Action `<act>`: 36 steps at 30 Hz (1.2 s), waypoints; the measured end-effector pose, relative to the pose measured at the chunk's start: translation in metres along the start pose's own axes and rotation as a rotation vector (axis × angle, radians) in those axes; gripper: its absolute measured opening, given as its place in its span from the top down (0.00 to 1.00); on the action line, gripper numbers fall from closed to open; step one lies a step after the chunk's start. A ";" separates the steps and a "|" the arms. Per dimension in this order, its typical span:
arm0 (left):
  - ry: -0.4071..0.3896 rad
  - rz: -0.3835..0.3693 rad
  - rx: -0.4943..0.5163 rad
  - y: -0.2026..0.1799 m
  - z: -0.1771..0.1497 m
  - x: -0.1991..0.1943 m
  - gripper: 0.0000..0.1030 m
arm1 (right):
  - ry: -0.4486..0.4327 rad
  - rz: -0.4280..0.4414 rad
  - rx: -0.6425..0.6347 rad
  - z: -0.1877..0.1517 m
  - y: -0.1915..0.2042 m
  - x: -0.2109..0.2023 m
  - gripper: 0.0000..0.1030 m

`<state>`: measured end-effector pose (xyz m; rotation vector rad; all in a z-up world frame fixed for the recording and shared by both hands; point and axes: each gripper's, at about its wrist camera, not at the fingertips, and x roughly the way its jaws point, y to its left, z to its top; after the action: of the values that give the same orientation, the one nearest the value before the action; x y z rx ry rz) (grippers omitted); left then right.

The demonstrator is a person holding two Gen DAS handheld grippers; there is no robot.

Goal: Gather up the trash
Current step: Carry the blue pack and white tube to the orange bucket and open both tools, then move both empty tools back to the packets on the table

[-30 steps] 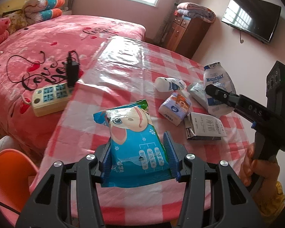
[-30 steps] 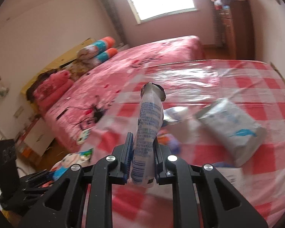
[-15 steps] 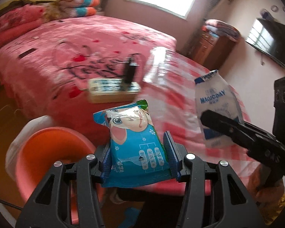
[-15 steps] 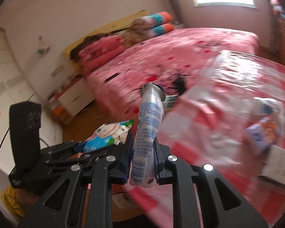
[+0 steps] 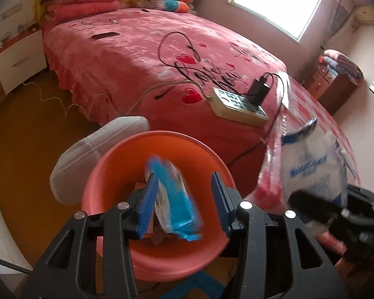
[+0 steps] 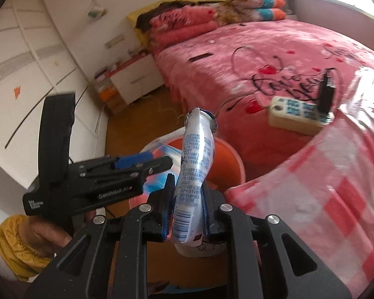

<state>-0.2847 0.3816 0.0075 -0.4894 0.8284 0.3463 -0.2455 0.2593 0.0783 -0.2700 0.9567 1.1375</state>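
- Your left tongs (image 5: 184,199) hover over the orange bin (image 5: 117,164), jaws apart; the blue snack packet (image 5: 174,204), blurred, lies loose between them, over other scraps in the bin.
- Your right tongs (image 6: 185,214) are clamped on the white pouch (image 6: 195,167), upright, near the bin's rim.
- A power strip (image 5: 239,106) rests on the bed (image 5: 137,57).
- The checked surface (image 6: 336,186) lies right of the bin.
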 end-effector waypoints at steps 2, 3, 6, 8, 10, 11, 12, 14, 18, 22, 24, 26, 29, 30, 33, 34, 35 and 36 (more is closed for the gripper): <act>-0.013 0.005 -0.008 0.006 -0.001 0.003 0.55 | 0.030 -0.006 -0.032 -0.003 0.009 0.015 0.78; -0.009 0.012 -0.013 0.008 -0.001 0.006 0.55 | 0.045 -0.014 -0.040 -0.005 0.011 0.020 0.75; 0.012 0.020 -0.020 0.014 -0.004 0.014 0.46 | 0.062 -0.032 -0.011 -0.013 0.005 0.027 0.40; -0.002 0.031 -0.011 0.013 -0.006 0.014 0.36 | 0.032 -0.020 0.035 -0.017 -0.006 0.019 0.21; -0.019 0.043 -0.004 0.012 -0.008 0.014 0.30 | 0.003 -0.022 0.066 -0.017 -0.015 0.010 0.15; -0.025 0.045 -0.003 0.011 -0.008 0.014 0.28 | -0.017 -0.030 0.084 -0.018 -0.021 0.004 0.13; -0.039 0.043 0.001 0.010 -0.009 0.014 0.28 | -0.031 -0.032 0.096 -0.017 -0.025 0.001 0.13; -0.080 0.013 0.013 0.006 -0.010 0.011 0.22 | -0.073 -0.041 0.117 -0.020 -0.033 -0.009 0.13; -0.133 -0.051 0.038 -0.007 -0.011 0.004 0.21 | -0.164 -0.078 0.098 -0.027 -0.038 -0.027 0.10; -0.178 -0.093 0.087 -0.025 -0.010 -0.003 0.19 | -0.287 -0.113 0.014 -0.038 -0.034 -0.047 0.06; -0.184 -0.090 0.120 -0.035 -0.009 -0.006 0.18 | -0.342 -0.133 -0.035 -0.043 -0.030 -0.056 0.05; -0.185 -0.073 0.150 -0.046 -0.007 -0.008 0.18 | -0.382 -0.146 -0.064 -0.048 -0.028 -0.063 0.05; -0.170 -0.043 0.182 -0.061 -0.004 -0.007 0.18 | -0.403 -0.168 -0.063 -0.052 -0.030 -0.069 0.05; -0.163 -0.035 0.189 -0.064 -0.004 -0.007 0.18 | -0.404 -0.165 -0.054 -0.052 -0.032 -0.069 0.05; -0.130 -0.038 0.208 -0.075 -0.004 -0.006 0.18 | -0.425 -0.160 -0.010 -0.058 -0.042 -0.075 0.05; -0.125 -0.042 0.211 -0.079 -0.004 -0.006 0.18 | -0.439 -0.164 0.006 -0.060 -0.047 -0.079 0.05; -0.123 -0.042 0.213 -0.080 -0.004 -0.005 0.18 | -0.448 -0.164 0.012 -0.063 -0.047 -0.083 0.05; -0.121 -0.044 0.217 -0.084 -0.005 -0.005 0.18 | -0.460 -0.164 0.017 -0.065 -0.050 -0.086 0.05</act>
<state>-0.2510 0.3086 0.0319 -0.2807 0.7271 0.2394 -0.2434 0.1416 0.0915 -0.0644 0.5271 0.9828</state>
